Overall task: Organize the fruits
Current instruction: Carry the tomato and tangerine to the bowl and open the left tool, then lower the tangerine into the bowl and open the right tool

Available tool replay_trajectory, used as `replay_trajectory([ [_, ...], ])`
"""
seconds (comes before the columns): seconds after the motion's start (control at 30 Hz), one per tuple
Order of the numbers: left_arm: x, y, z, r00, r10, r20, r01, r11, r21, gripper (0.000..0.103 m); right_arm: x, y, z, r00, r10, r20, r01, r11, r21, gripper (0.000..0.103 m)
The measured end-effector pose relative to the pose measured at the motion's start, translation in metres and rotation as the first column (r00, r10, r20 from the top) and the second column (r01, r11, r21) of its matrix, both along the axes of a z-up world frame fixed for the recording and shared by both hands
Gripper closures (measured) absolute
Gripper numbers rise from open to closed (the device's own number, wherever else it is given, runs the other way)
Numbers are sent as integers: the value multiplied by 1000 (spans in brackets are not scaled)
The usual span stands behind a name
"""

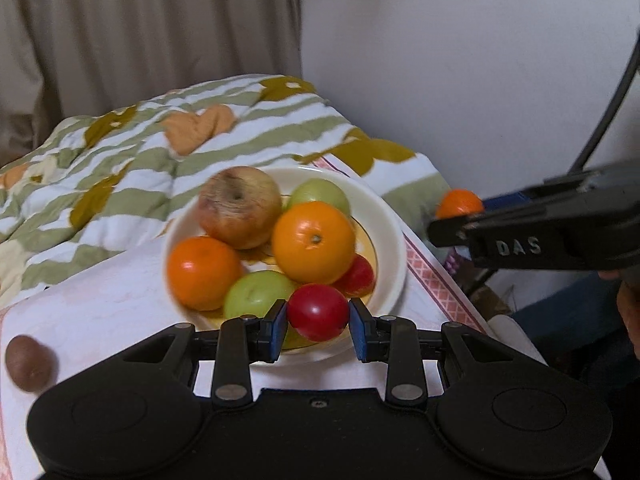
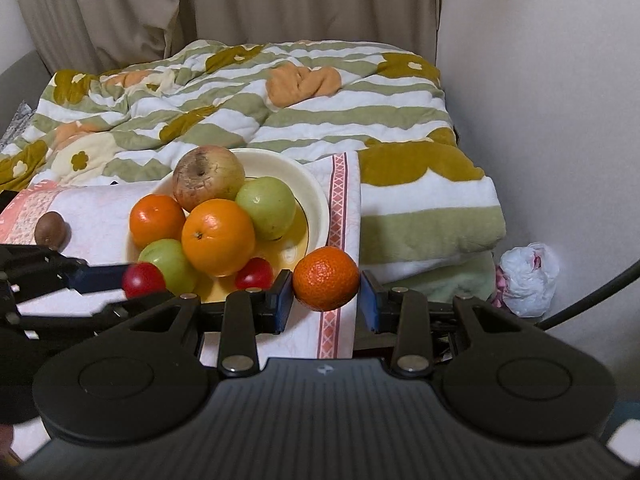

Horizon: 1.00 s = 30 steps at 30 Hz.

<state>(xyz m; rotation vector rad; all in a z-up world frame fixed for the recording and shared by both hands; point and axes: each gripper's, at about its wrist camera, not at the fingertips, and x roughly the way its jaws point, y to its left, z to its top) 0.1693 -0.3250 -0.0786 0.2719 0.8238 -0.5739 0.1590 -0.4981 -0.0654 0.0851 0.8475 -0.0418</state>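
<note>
A cream bowl (image 1: 386,216) (image 2: 308,188) on a white cloth holds a wrinkled apple (image 1: 239,207) (image 2: 208,177), two oranges (image 1: 314,242) (image 2: 218,237), two green fruits (image 1: 256,294) (image 2: 266,207) and a small red fruit (image 1: 358,276) (image 2: 254,273). My left gripper (image 1: 318,316) is shut on another small red fruit (image 1: 318,312) (image 2: 143,280) above the bowl's near rim. My right gripper (image 2: 326,294) is shut on a mandarin (image 2: 326,278) (image 1: 458,203) just right of the bowl. A brown kiwi-like fruit (image 1: 29,362) (image 2: 51,230) lies on the cloth at the left.
Behind the bowl lies a green-striped flowered blanket (image 2: 280,112), with beige curtains (image 2: 200,8) and a white wall (image 1: 460,60) beyond. The cloth's pink-patterned border (image 2: 338,216) marks its right edge. A crumpled white bag (image 2: 528,278) sits low at the right. A black cable (image 1: 608,92) hangs nearby.
</note>
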Motion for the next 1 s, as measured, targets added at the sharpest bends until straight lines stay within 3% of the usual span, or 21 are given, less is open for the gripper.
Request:
replay_trajectory([
  [0.2,2,-12,-8,999,-36,15,35,999,38,65,8,-1,-7,1000,-5,-11,6,1000,12,52],
  [0.27,0,-12,-7,999,-42,22,41,998,38,52,8,0,-7,1000,-7,-13,8,1000,13,52],
  [0.33,-2,-11,-4,998,-45,33,44,998,38,29,9,0,-7,1000,-7,-13,7,1000,15,52],
  [0.4,-6,-9,1,997,-43,58,40,998,42,18,9,0,-7,1000,-6,-10,6,1000,14,52],
  [0.53,-9,3,9,997,-24,71,21,999,36,9,11,3,-3,1000,13,4,-13,1000,9,52],
  [0.67,-9,22,15,998,25,64,-26,1000,15,4,16,8,-2,998,61,19,-61,998,1,52],
  [1.0,-5,57,21,986,165,33,-166,986,26,3,35,16,-17,978,203,52,-202,979,-35,52],
])
